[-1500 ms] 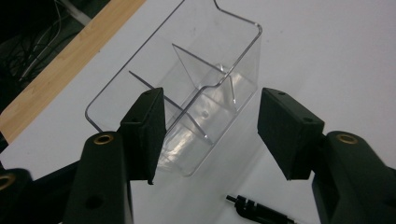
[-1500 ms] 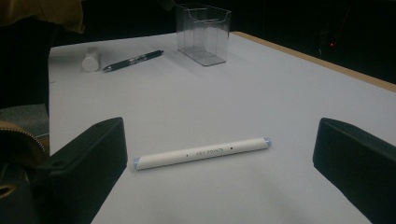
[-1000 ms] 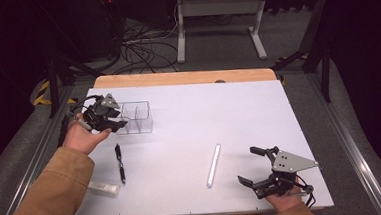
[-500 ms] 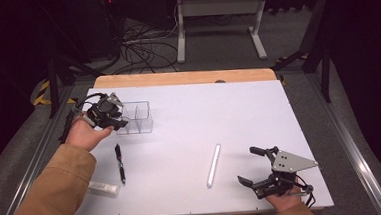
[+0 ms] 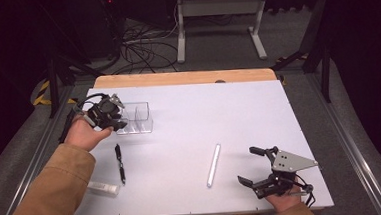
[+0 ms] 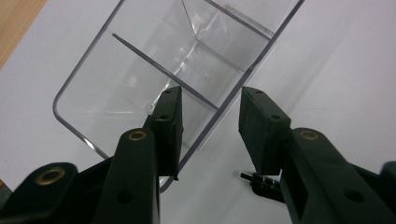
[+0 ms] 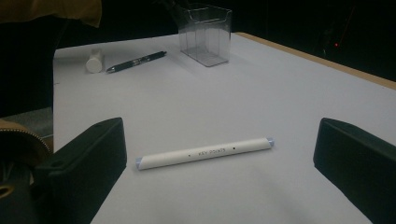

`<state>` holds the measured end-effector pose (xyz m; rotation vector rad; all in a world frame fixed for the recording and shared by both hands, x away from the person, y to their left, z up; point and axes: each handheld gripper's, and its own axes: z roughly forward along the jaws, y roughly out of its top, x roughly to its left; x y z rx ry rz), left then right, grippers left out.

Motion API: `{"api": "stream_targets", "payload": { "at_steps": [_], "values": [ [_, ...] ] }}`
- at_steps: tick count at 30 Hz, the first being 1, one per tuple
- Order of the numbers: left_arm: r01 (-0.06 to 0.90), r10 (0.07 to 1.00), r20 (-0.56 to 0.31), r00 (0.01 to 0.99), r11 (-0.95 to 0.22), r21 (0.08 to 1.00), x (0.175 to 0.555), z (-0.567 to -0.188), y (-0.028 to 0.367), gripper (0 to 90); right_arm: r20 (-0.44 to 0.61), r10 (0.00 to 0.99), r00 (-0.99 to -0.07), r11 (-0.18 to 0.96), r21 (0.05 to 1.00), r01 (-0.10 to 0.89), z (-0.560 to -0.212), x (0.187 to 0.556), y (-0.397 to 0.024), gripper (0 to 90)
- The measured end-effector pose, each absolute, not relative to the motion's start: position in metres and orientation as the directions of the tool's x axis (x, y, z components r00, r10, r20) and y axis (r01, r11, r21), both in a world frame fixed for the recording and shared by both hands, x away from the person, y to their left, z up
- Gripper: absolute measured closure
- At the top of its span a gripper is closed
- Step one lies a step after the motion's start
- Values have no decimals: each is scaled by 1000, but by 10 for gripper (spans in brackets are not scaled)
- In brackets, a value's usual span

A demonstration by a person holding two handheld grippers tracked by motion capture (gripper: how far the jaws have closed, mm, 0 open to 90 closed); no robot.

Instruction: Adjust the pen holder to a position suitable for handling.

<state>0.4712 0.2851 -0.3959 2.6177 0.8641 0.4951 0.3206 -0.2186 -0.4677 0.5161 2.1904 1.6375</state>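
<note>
Barely anything shifted since a second ago: from the high view the left gripper (image 5: 110, 114) hangs at the same end of the clear organizer (image 5: 138, 118) at the bench's (image 5: 239, 114) far left, and its jaws have just been closing in, with the organizer's wall between them. Nearer the person lie a black pen (image 5: 120, 163), a small white tube (image 5: 103, 188) and a white stick (image 5: 213, 164); the right gripper (image 5: 258, 165) rests near the front edge with jaws spread wide, nothing in them. Left gripper view: one jaw sits inside the organizer (image 6: 140, 70), the other outside, straddling the side wall; I can't tell if the pads actually press on it yet. A bit of pen (image 6: 261, 181) peeks out between the jaws, mostly hidden. Right gripper view: the stick (image 7: 204, 152) lies between the wide jaws, untouched, printed "KEY POINTS". The pen (image 7: 136, 61) has white lettering too small to read, and the tube (image 7: 95, 61) is seen end-on.
</note>
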Motion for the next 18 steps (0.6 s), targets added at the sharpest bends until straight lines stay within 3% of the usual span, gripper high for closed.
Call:
{"api": "stream_targets", "payload": {
  "at_steps": [18],
  "values": [
    [471,548,217,808,-821,323,470,-391,278,737,-63,486,-872,259,963,75,-468,321,-219,33]
  ]
}}
